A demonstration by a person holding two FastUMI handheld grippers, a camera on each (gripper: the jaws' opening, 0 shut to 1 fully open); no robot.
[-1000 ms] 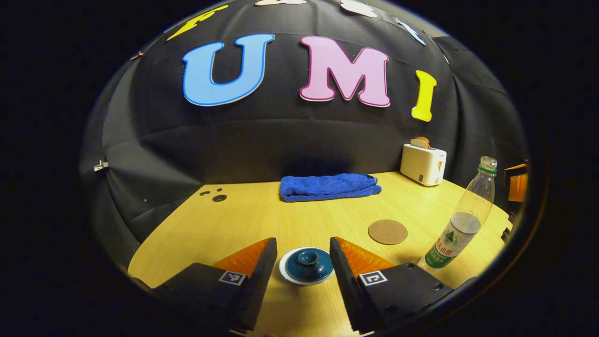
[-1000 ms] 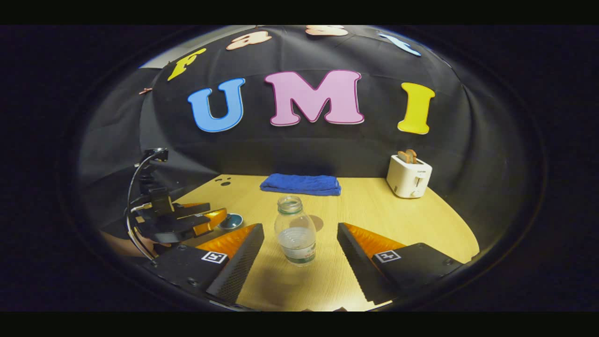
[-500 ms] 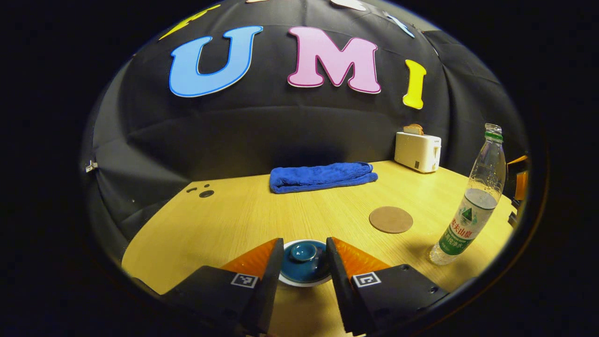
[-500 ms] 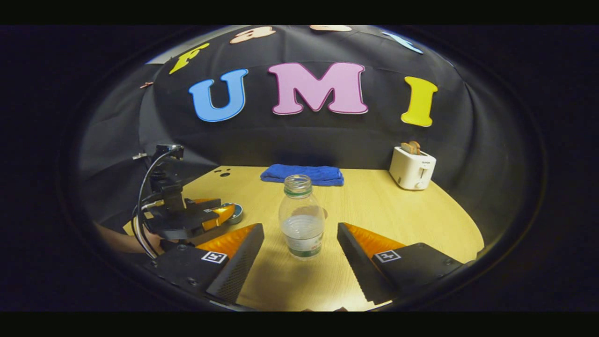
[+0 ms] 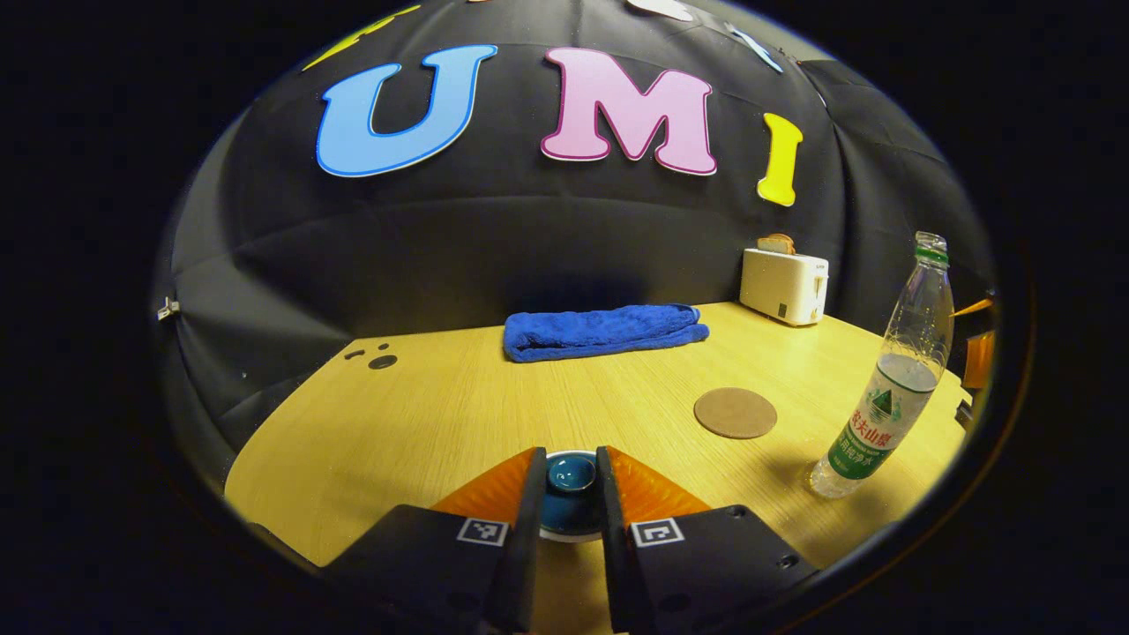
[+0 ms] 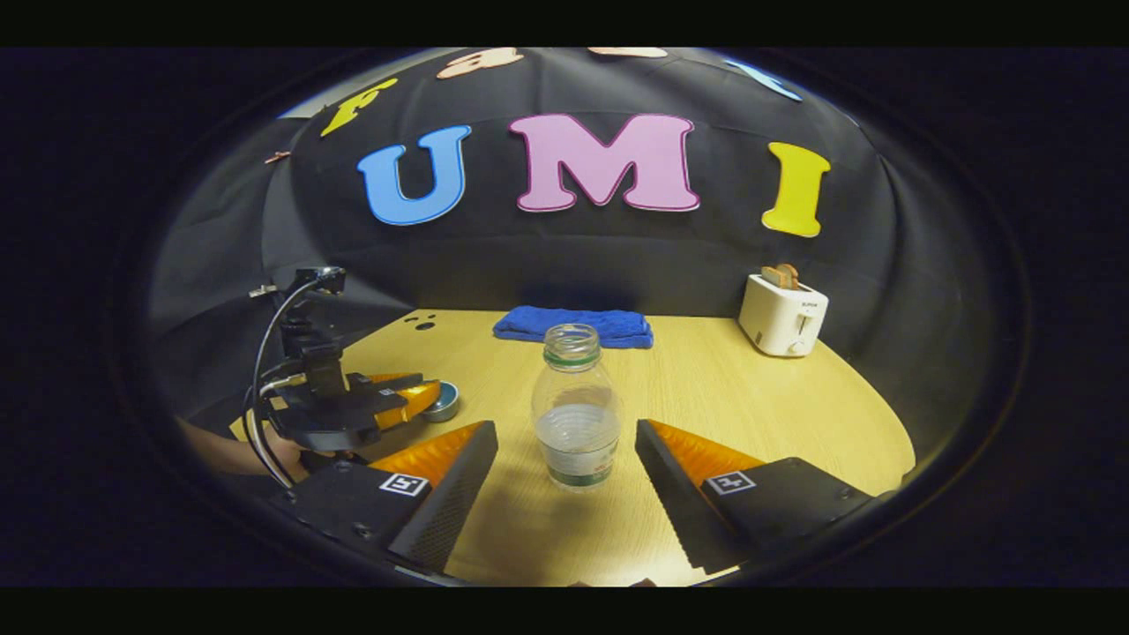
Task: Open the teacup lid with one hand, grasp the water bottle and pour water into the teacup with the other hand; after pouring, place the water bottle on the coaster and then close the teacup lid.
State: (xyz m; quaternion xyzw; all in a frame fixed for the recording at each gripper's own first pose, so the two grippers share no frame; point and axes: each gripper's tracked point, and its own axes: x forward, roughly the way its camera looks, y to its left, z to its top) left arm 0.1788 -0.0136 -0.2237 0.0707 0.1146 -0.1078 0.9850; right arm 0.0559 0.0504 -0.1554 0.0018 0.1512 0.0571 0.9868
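In the left gripper view my left gripper [image 5: 570,466] is shut on the knob of the dark teal teacup lid [image 5: 570,476], which sits on the white-rimmed teacup on the table. The uncapped water bottle [image 5: 885,392], part full with a green label, stands upright to the right, just beyond the round brown coaster [image 5: 735,413]. In the right gripper view my right gripper [image 6: 564,434] is open, with the water bottle [image 6: 574,422] standing between and a little ahead of its fingers, untouched. The left gripper [image 6: 401,406] and the teacup [image 6: 442,403] lie at the left.
A folded blue towel [image 5: 605,331] lies at the back of the wooden table [image 5: 423,414], and a white toaster [image 5: 783,284] with bread stands at the back right. A hand [image 6: 231,451] and black cables show at the left in the right gripper view.
My left gripper has moved down over the teacup and its fingers have shut onto the lid's knob. My right gripper has moved closer to the bottle and stays open.
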